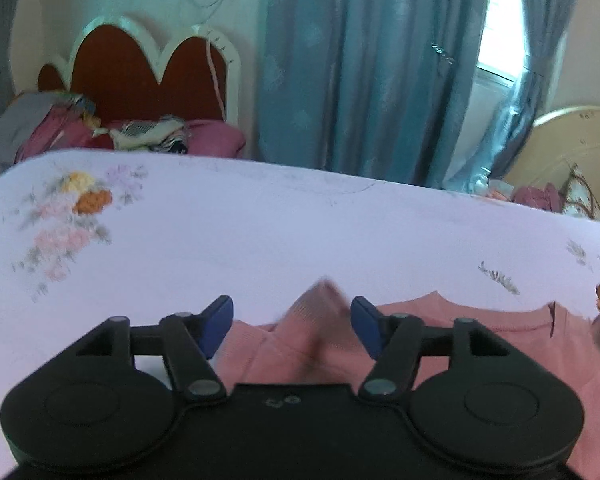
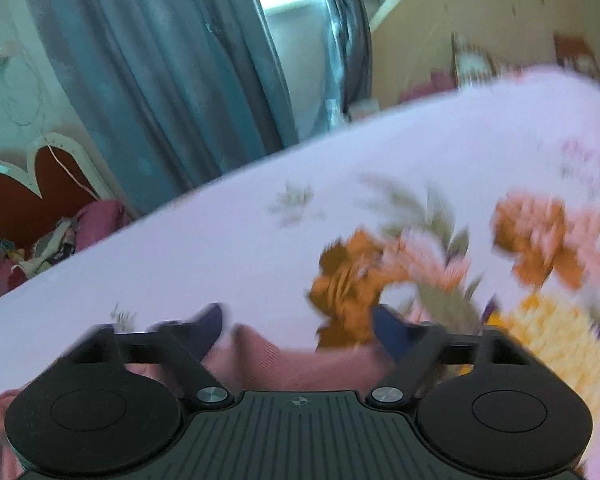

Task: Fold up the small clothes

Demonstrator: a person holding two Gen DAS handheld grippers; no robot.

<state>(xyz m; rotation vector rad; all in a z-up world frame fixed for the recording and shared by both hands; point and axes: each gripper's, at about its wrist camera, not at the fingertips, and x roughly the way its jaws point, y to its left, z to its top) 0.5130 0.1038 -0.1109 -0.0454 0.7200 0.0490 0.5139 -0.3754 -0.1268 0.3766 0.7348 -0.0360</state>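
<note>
While the pink garment [image 1: 480, 344] lies spread on the floral bedsheet [image 1: 260, 232], both the left gripper [image 1: 292, 326] and right gripper [image 2: 298, 332] hover over its near edge, tongs apart, likely lining up 2 grab points.

A home bedroom: scalloped headboard [image 1: 140, 68], teal curtains [image 1: 364, 72], floral bedsheet [image 1: 260, 232]
</note>
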